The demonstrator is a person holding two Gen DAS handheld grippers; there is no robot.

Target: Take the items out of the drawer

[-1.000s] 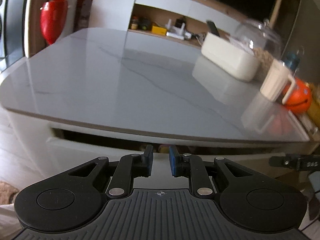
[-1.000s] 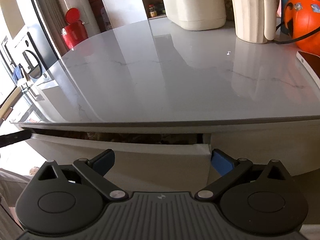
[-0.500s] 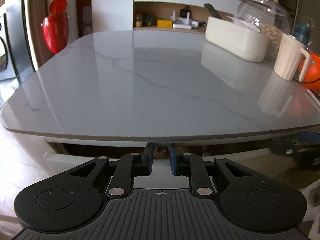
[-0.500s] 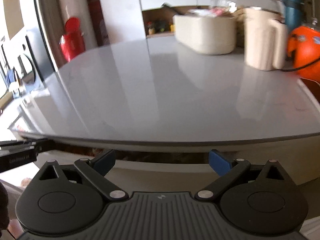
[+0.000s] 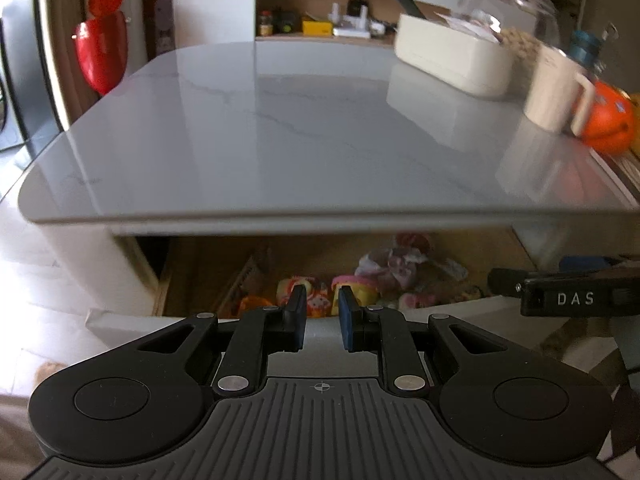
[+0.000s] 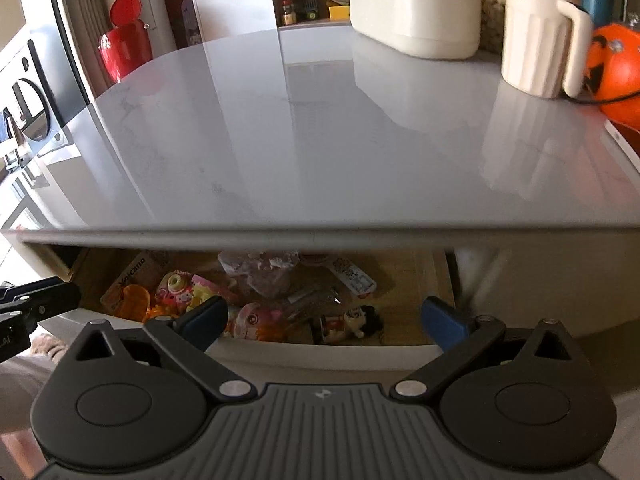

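I see the wooden drawer [image 6: 404, 276] under the glossy grey marble counter [image 6: 320, 140] pulled open, with colourful small toys and packets [image 6: 256, 300] lying loose inside it. My left hand-held gripper [image 5: 322, 316] sits over the drawer's white front edge, its blue pads a narrow gap apart, and I cannot tell whether they grip that edge. My right hand-held gripper [image 6: 326, 320] is spread wide and empty above the same front edge. On the counter's far side stand a cream ribbed jug [image 6: 536, 36] and a cream oblong container [image 6: 416, 16].
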